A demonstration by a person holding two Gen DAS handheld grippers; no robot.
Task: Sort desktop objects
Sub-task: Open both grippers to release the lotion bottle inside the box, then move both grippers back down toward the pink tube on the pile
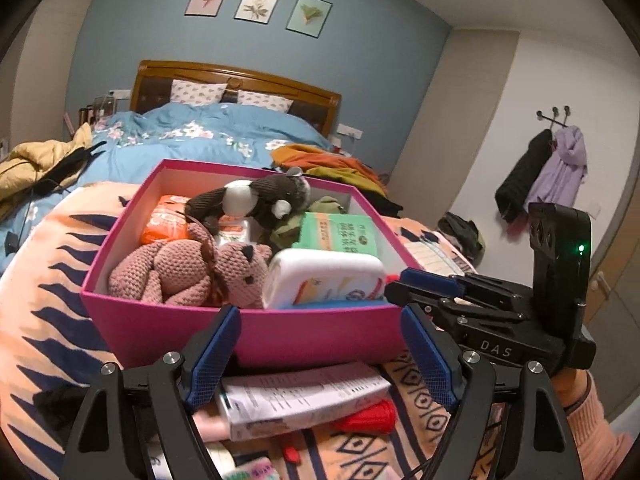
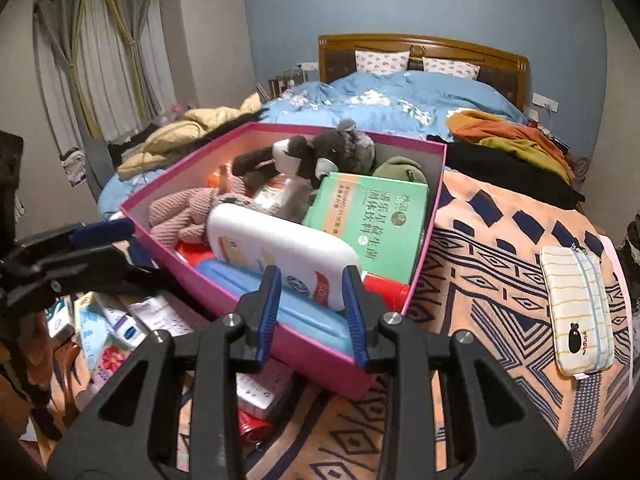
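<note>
A pink box [image 1: 120, 312] stands on the patterned blanket and holds a pink knitted bear [image 1: 188, 272], a dark knitted toy [image 1: 256, 200], a green carton [image 1: 340, 236] and a white bottle [image 1: 320, 276]. My left gripper [image 1: 322, 344] hangs open just in front of the box's near wall, with nothing between its pads. Below it lies a white printed tube [image 1: 304, 396]. My right gripper [image 2: 312, 306] reaches over the box [image 2: 180, 264] corner and is shut on the lower end of the white bottle [image 2: 272, 244], which rests on a blue item [image 2: 288, 308].
A striped pencil case [image 2: 576, 312] lies on the blanket [image 2: 480, 280] to the right of the box. Loose packets [image 2: 104, 332] and a red item [image 1: 368, 416] lie in front of the box. Behind are the bed [image 1: 200, 132], piled clothes [image 2: 512, 140] and coats [image 1: 560, 168] on wall hooks.
</note>
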